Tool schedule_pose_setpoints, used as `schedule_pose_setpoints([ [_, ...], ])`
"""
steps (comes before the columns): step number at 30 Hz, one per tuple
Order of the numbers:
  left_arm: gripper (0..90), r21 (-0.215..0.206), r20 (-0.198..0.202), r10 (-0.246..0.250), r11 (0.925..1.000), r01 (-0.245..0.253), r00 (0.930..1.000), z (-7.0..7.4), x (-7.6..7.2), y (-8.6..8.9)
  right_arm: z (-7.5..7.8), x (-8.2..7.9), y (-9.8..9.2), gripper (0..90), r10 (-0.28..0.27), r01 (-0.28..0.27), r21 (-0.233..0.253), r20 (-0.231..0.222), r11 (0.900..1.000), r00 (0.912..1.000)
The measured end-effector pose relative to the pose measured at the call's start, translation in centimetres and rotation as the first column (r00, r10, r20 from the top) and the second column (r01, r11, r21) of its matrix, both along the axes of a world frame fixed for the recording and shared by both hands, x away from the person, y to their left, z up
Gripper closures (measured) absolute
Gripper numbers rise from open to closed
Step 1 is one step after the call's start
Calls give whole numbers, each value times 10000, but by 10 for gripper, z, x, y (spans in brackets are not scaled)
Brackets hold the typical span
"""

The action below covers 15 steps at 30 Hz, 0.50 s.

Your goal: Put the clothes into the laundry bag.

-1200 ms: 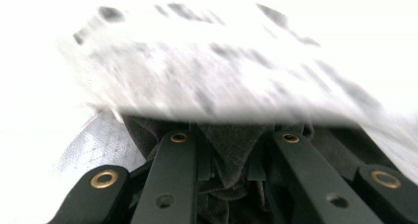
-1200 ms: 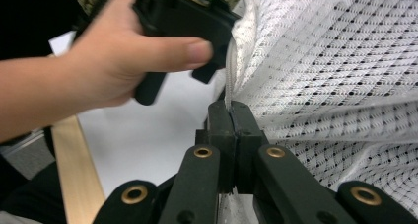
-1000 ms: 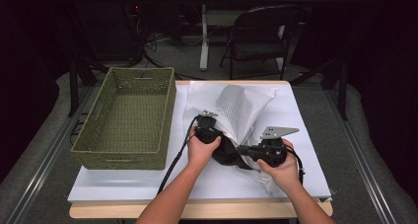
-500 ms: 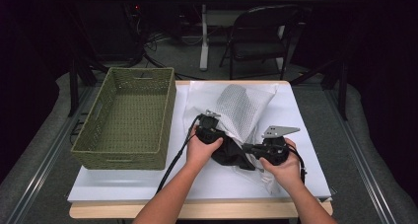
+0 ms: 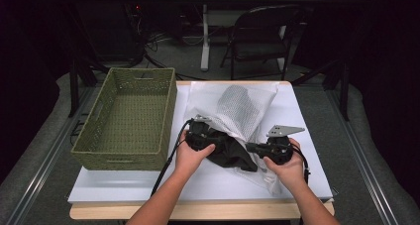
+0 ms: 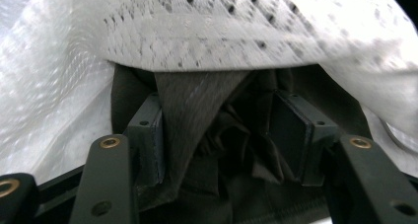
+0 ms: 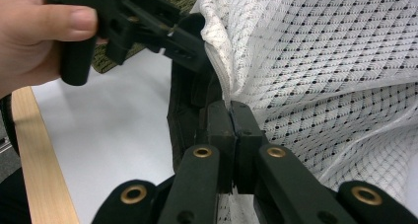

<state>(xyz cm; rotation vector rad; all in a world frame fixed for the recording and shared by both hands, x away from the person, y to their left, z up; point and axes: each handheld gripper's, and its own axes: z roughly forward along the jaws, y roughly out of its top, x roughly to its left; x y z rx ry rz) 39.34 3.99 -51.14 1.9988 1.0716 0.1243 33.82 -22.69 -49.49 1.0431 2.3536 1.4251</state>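
A white mesh bag [image 5: 242,106] lies on the white table [image 5: 148,185], with a dark garment [image 5: 230,153] bunched at its near mouth. My left gripper [image 5: 217,138] reaches into the mouth from the left. In the left gripper view it [image 6: 219,130] stands open with dark garment [image 6: 197,100] folds between its jaws, under the mesh bag [image 6: 222,31] rim. My right gripper [image 5: 251,147] comes from the right; its jaws [image 7: 230,120] are shut on the mesh bag [image 7: 320,61] hem, beside the garment [image 7: 182,110]. The left gripper [image 7: 190,46] shows there too.
A green woven basket [image 5: 124,150] stands on the table's left half, with nothing in it. A folding chair [image 5: 262,31] and desk legs are beyond the far edge. The table's wooden front edge [image 7: 34,150] runs close to both hands.
The mesh bag's raised mound has settled a little and shifted. Both hands stay almost where they were, the right gripper still pinching the hem.
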Motion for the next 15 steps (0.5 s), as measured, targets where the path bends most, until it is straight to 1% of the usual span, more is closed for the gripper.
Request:
schedule_pose_setpoints([
  [1, 429, 25, 0, -22, 10000, 22, 10000, 0, -2, 1, 0, 0, 0, 897, -14, 14, -4, 28, 10000, 10000],
  [3, 428, 213, 84, 6, 9998, -7, 10000, 0, -6, 4, 1, 0, -1, 897, -36, 36, 28, 35, 10000, 10000],
  [6, 428, 215, 90, 33, 9998, -35, 10000, -1, -7, 7, 0, 0, -1, 897, -47, 47, 34, 19, 10000, 10000],
  [8, 425, 131, 2, 75, 9999, -75, 10000, -6, -8, 10, 1, 0, -1, 897, -54, 54, 69, 17, 10000, 10000],
  [9, 423, 154, -85, 77, 9999, -76, 9999, -10, -7, 11, 1, 0, -1, 897, -40, 40, 60, 35, 10000, 10000],
  [10, 419, 318, -170, 22, 9995, -16, 9999, -13, -7, 10, 1, 0, -1, 897, -26, 26, 53, 43, 10000, 10000],
  [11, 417, 366, -255, -6, 9993, 15, 9997, -16, -7, 9, 1, 0, -1, 896, -23, 23, 51, 52, 10000, 10000],
  [14, 401, 401, -266, -286, 9988, 297, 9992, -23, -8, 6, 1, 0, 0, 896, 23, -24, 37, 83, 10000, 10000],
  [15, 390, 401, -266, -286, 9988, 297, 9992, -23, -8, 6, 0, 0, 1, 896, 36, -36, 36, 82, 10000, 10000],
])
